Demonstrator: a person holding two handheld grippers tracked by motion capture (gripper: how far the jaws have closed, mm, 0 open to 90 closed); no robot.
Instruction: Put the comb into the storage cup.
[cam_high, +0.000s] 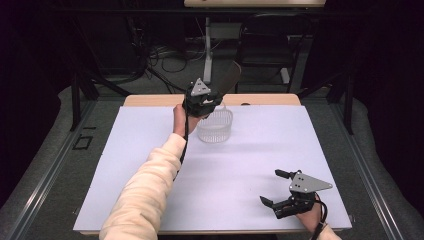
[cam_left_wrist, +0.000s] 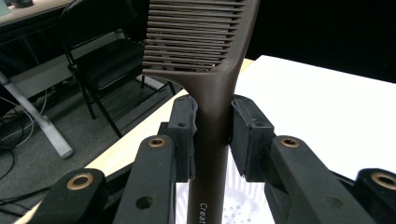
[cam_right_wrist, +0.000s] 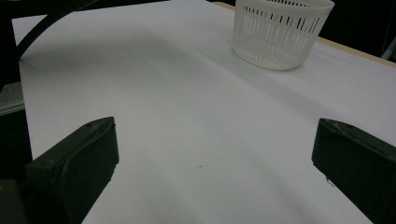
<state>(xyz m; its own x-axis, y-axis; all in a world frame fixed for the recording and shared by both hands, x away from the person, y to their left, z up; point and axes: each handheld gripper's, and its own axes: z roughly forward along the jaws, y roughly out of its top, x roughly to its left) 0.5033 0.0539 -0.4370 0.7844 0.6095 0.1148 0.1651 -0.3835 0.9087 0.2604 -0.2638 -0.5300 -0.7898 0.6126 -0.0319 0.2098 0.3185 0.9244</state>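
Upper centre: left gripper (cam_high: 212, 98) clamps the brown comb (cam_left_wrist: 205, 51) by its handle above the white basket (cam_high: 215, 126); lower right: right gripper (cam_high: 275, 189), jaws wide apart.

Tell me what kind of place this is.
Probably a lab or recording workspace, not a home. A white sheet covers a plain table, a stand with loose cables rises behind it, and an office chair sits in a dark, carpeted room.
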